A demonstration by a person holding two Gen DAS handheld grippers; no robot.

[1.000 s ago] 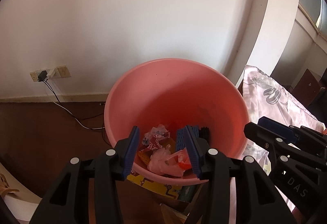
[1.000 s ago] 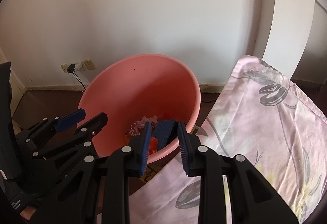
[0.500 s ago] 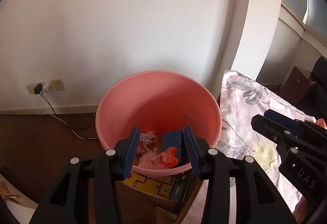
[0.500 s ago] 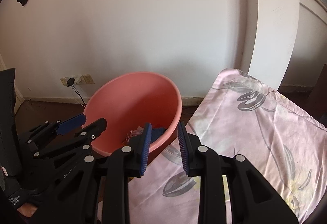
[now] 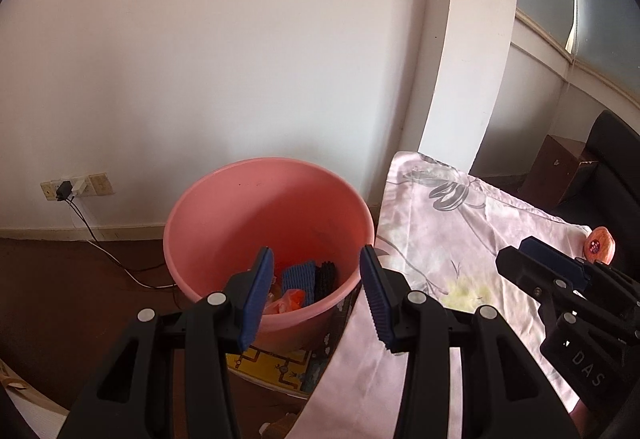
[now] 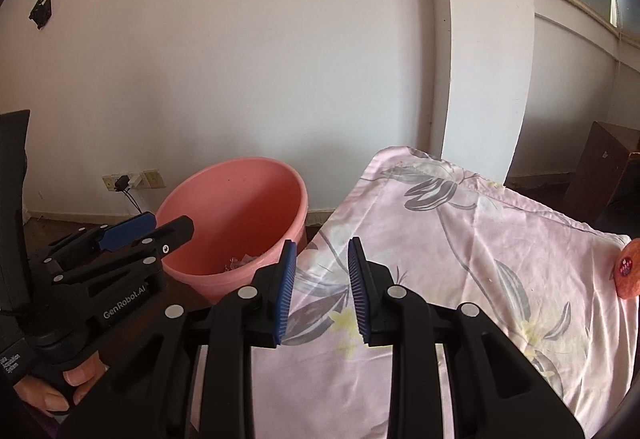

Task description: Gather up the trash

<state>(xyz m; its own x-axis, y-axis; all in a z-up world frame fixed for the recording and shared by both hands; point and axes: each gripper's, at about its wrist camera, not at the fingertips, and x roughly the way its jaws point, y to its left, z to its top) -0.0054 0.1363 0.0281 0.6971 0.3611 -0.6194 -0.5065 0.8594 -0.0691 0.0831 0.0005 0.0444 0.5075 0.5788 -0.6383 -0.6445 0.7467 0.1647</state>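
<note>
Left wrist view: we have pulled back and up from the bucket [image 5: 269, 235]. A second ago its mouth filled the lower half of the picture; now it sits smaller and lower, and the pink floral cloth [image 5: 460, 263] on the surface has come into view at the right. Our left hand-held gripper [image 5: 318, 293] stands wide apart with nothing between its pads. The trash [image 5: 304, 283] lies at the bottom of the bucket: a blue ribbed piece, a black one, an orange crumple. At the cloth's far right edge we see a pinkish-orange object [image 5: 600, 250] with a small sticker, and in front of it the right hand-held gripper [image 5: 532, 257] from the side. We judge that one drop is finished and that object may be the next thing to collect.

Right wrist view: here too the bucket [image 6: 236, 227] has shrunk toward the left, and the cloth [image 6: 460, 259] now fills the picture ahead of us. Our right hand-held gripper [image 6: 322, 291] is parted narrowly, holding nothing. This view shows what the other cannot: the hand [image 6: 56, 391] gripping the left tool, and more of the bare cloth. It hides most of the bucket's contents, though; only a pale scrap shows over the rim. The orange object [image 6: 628, 269] sits at the right border, cut off by the frame.
</note>
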